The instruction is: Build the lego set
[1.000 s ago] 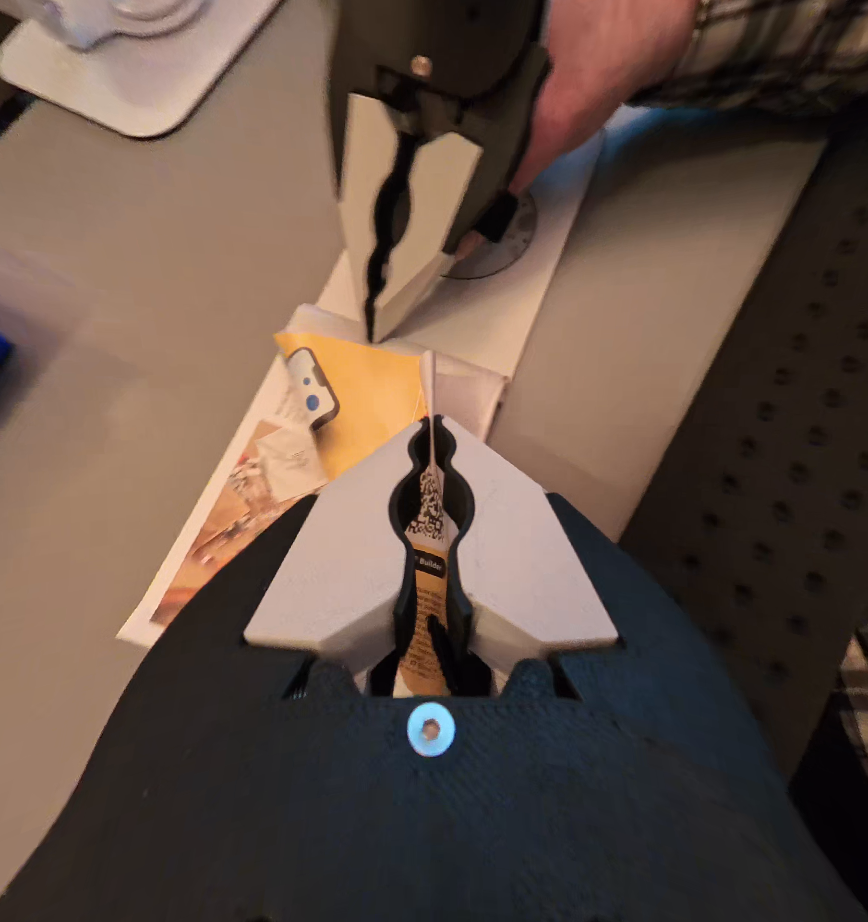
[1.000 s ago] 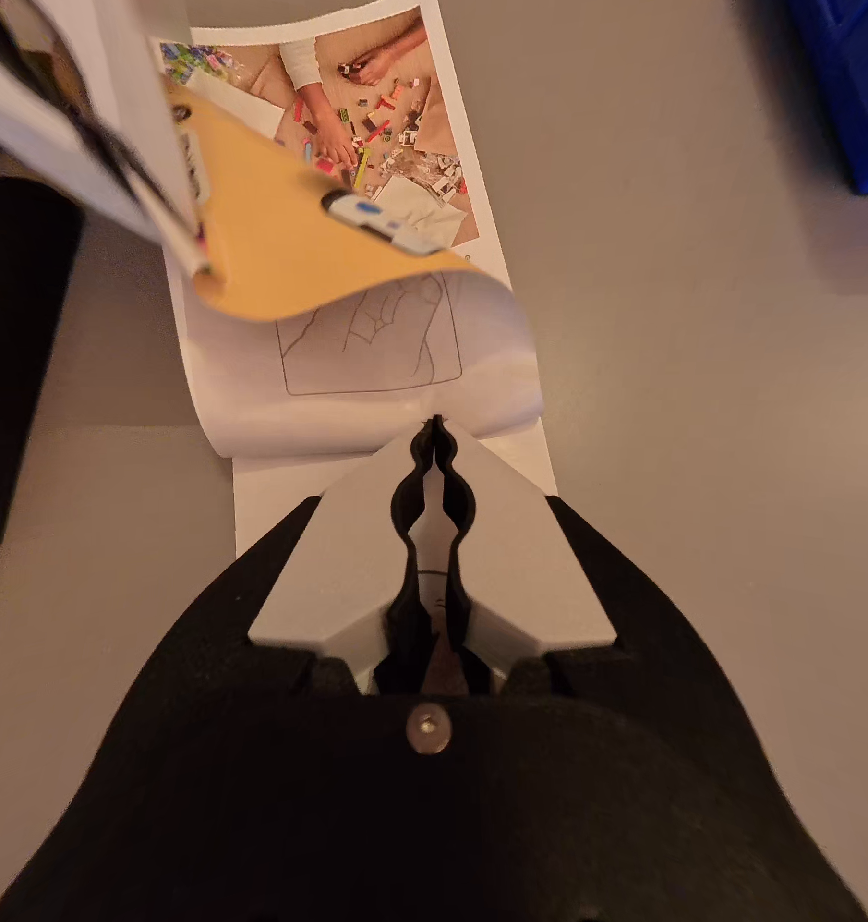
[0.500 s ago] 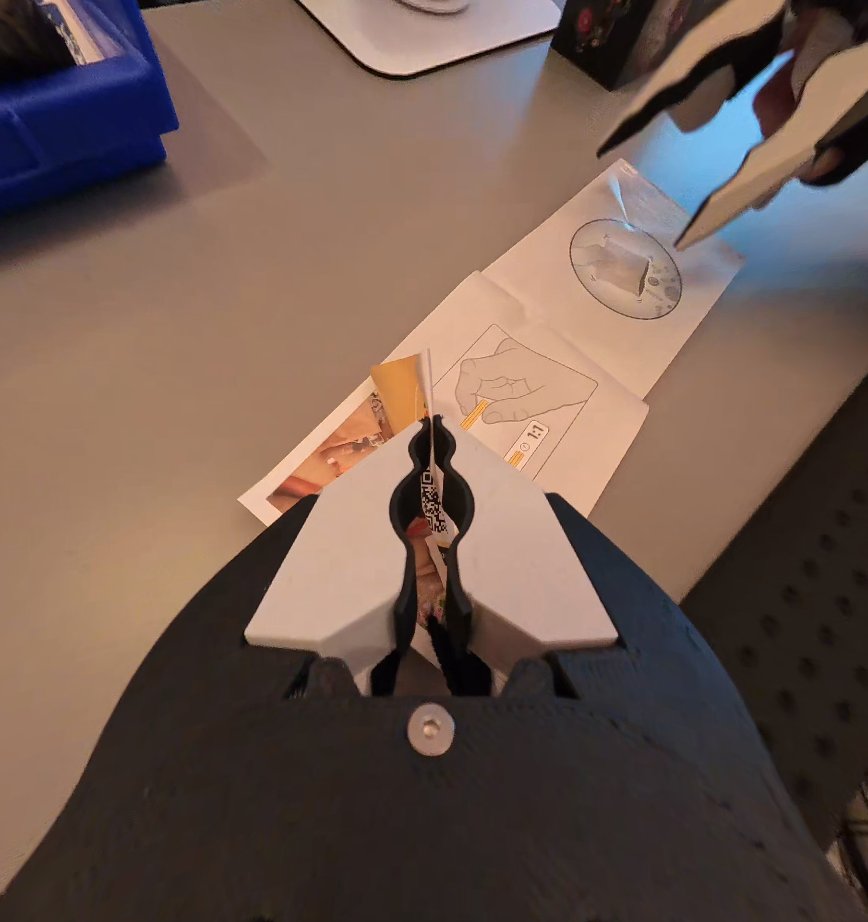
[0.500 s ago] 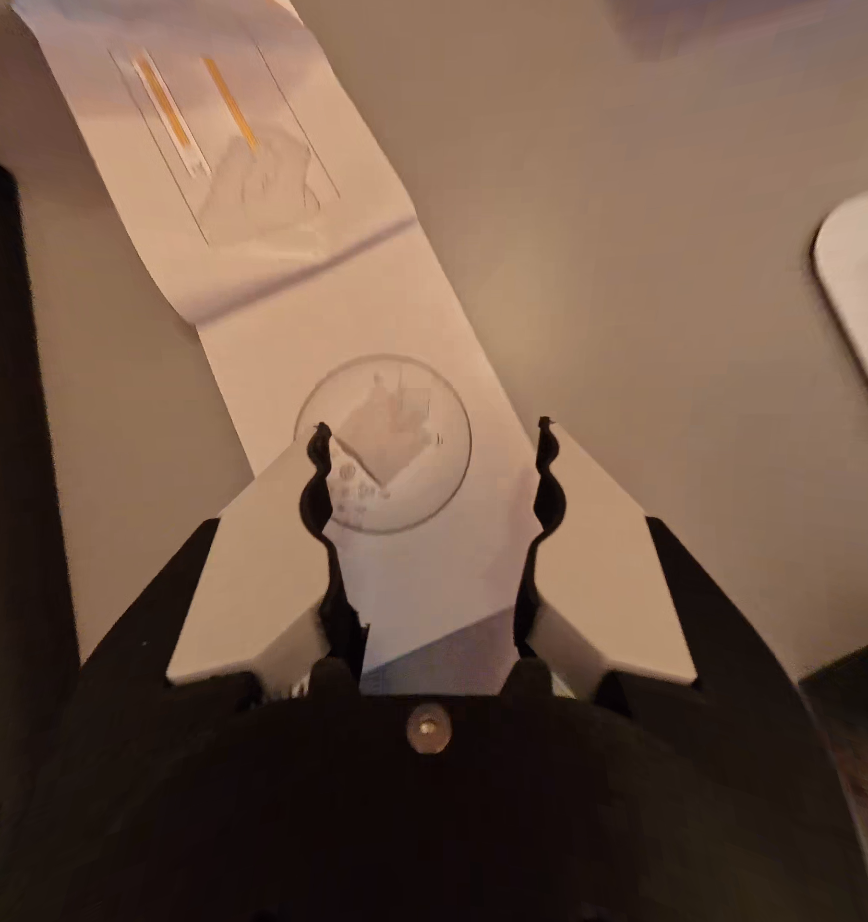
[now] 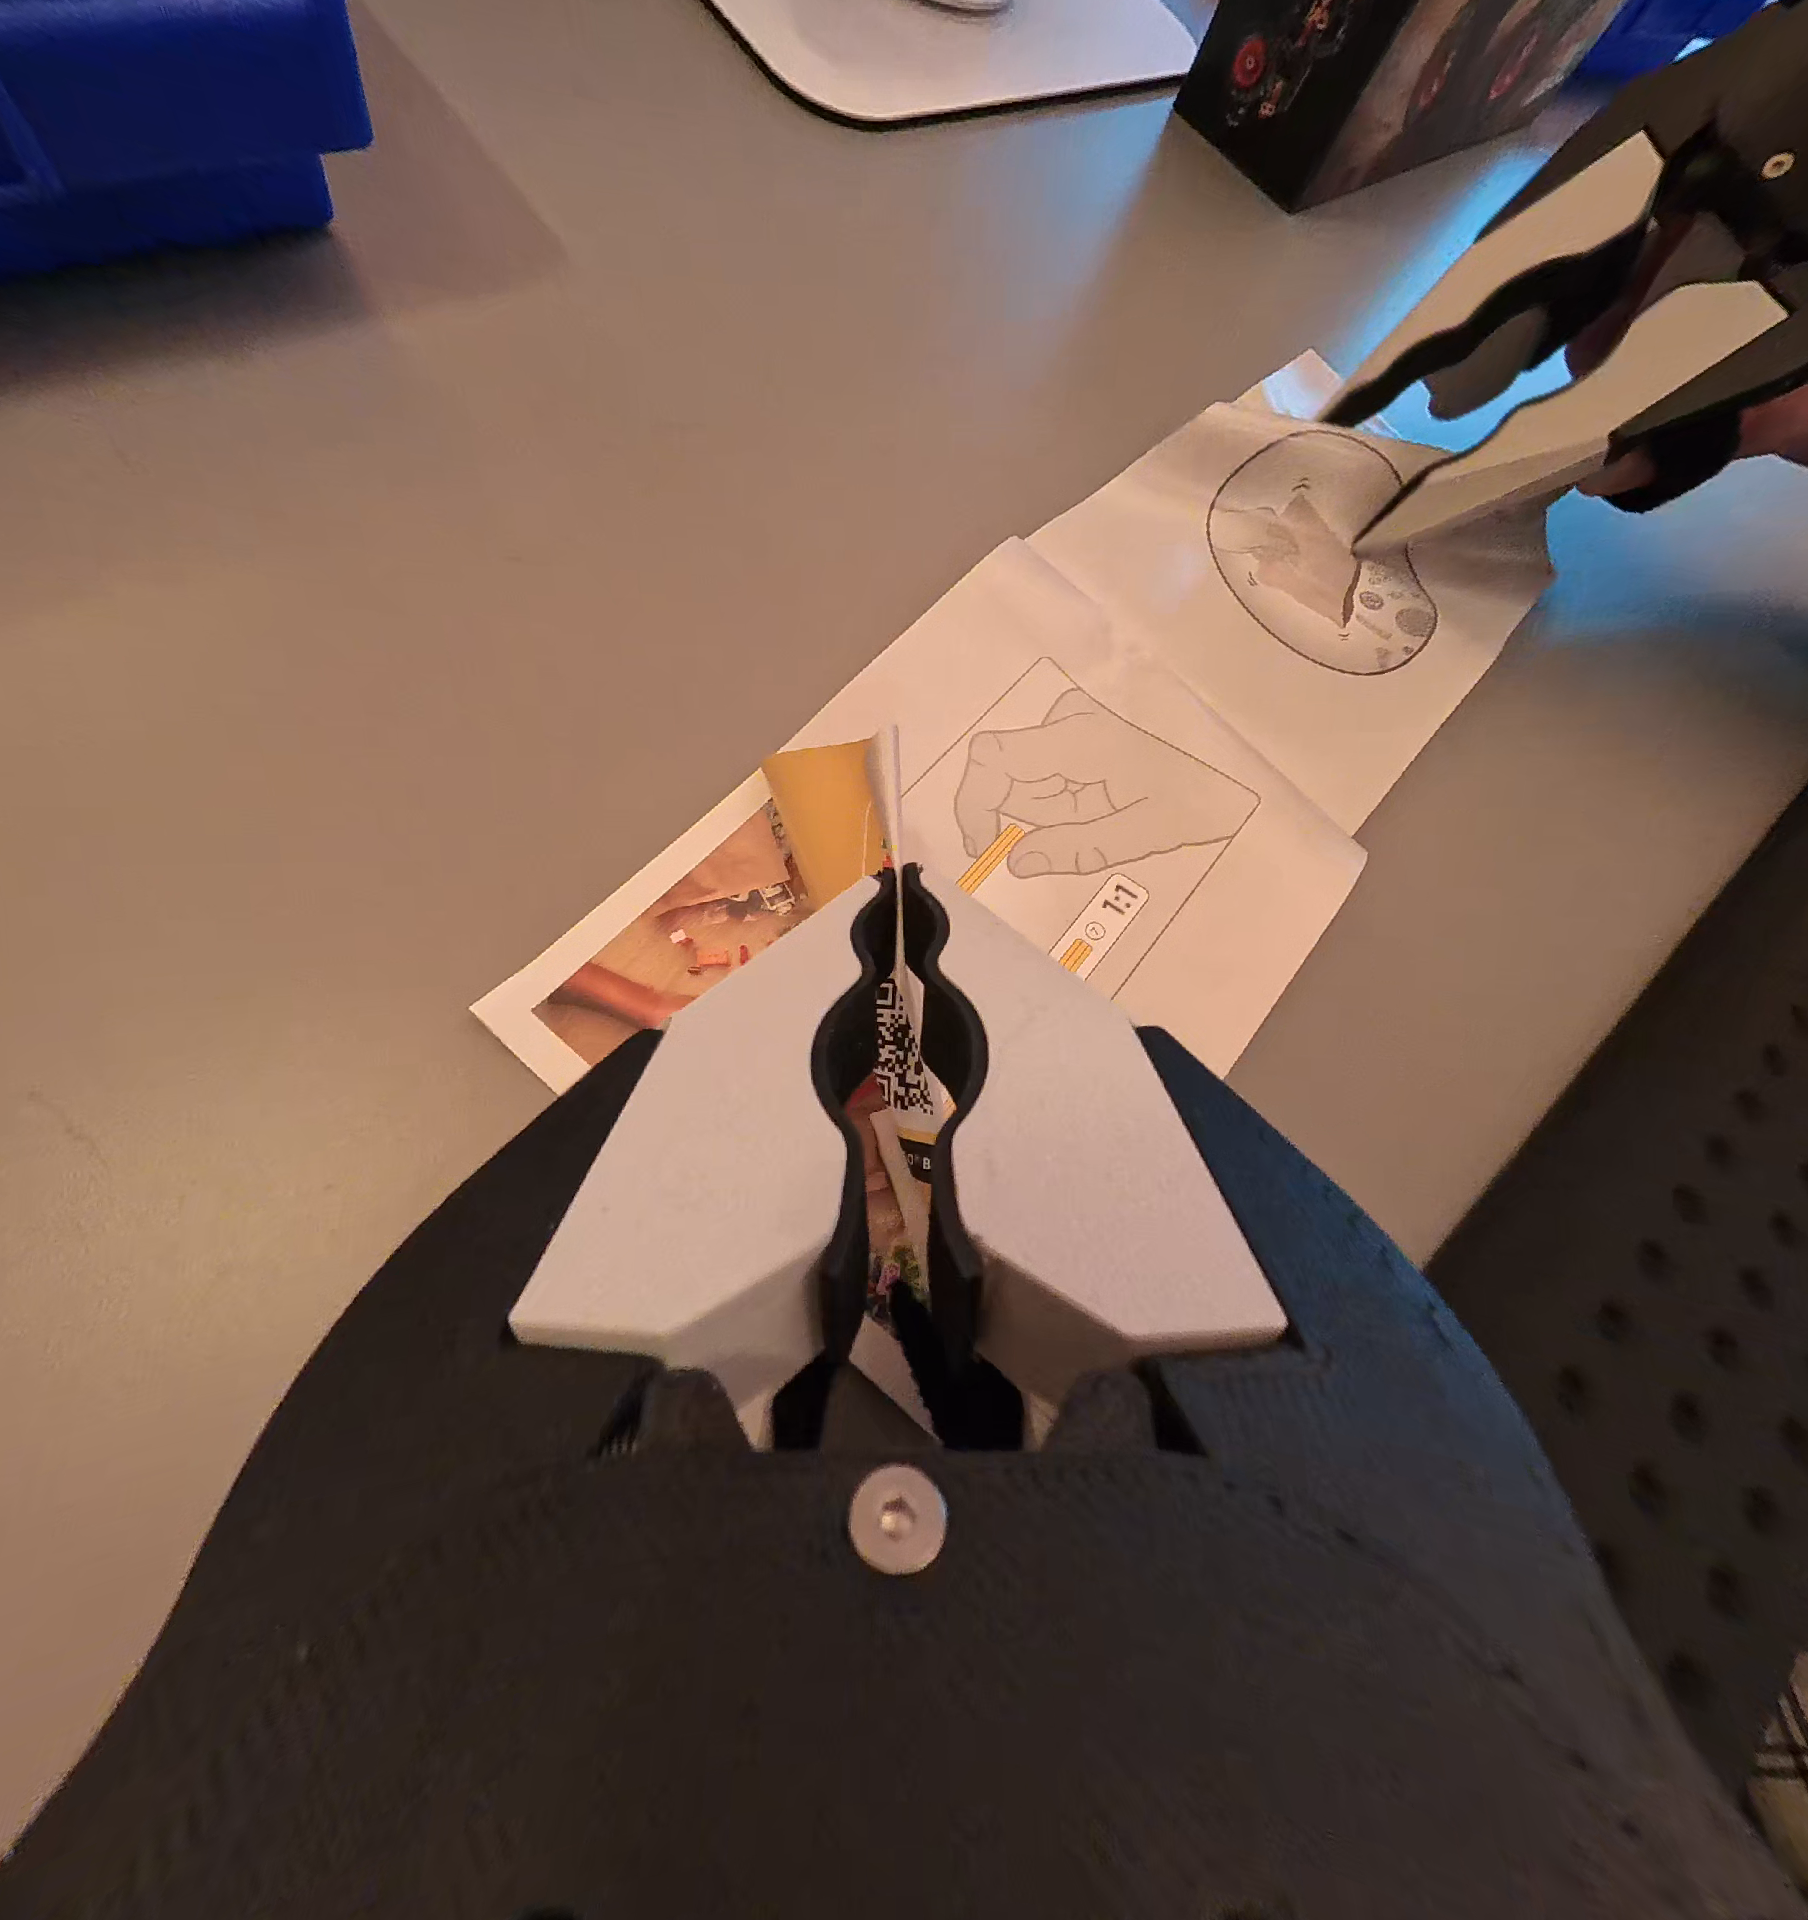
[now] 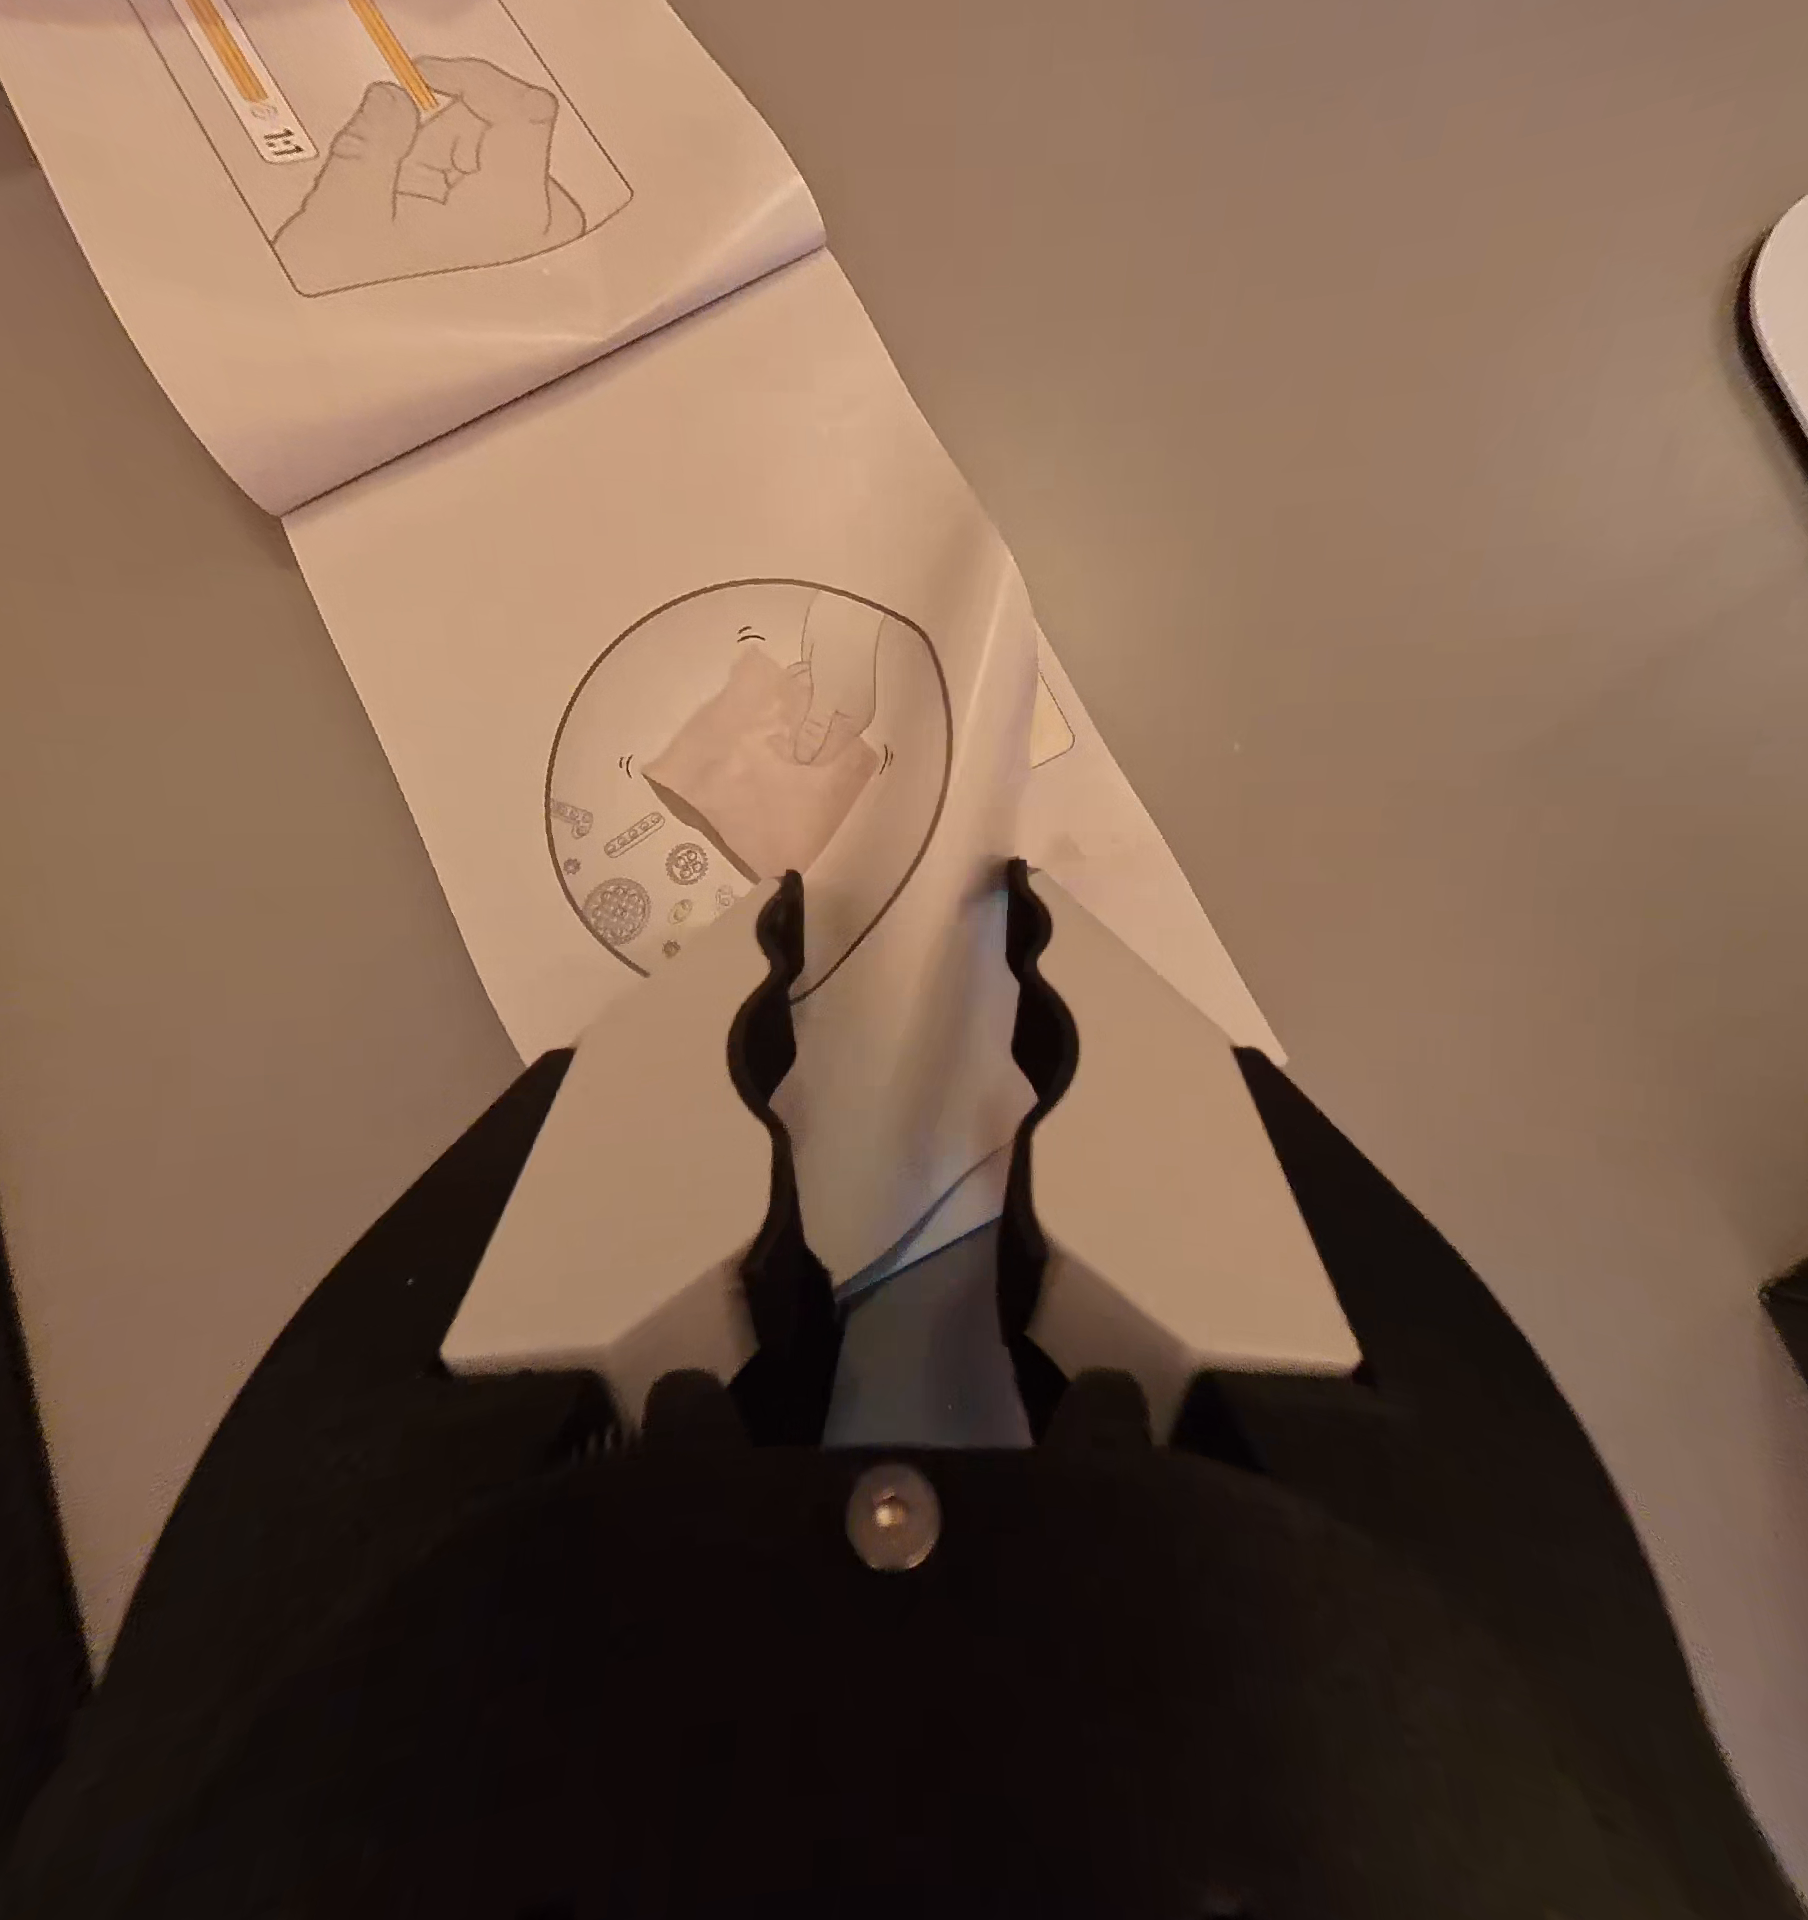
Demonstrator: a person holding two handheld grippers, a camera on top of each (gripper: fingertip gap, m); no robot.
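Instruction sheet [image 5: 1108, 821]: unfolded strip flat on grey table [image 5: 464, 623]. Left gripper [image 5: 898, 883]: jaws closed, pinching the sheet's upturned near end. Right gripper [image 6: 900, 883]: jaws apart, holding nothing, over the sheet's far end, one tip touching paper.

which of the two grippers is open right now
The right gripper: its fingers stand apart over the white instruction leaflet's circle drawing. The left gripper is shut on the leaflet's lifted end.
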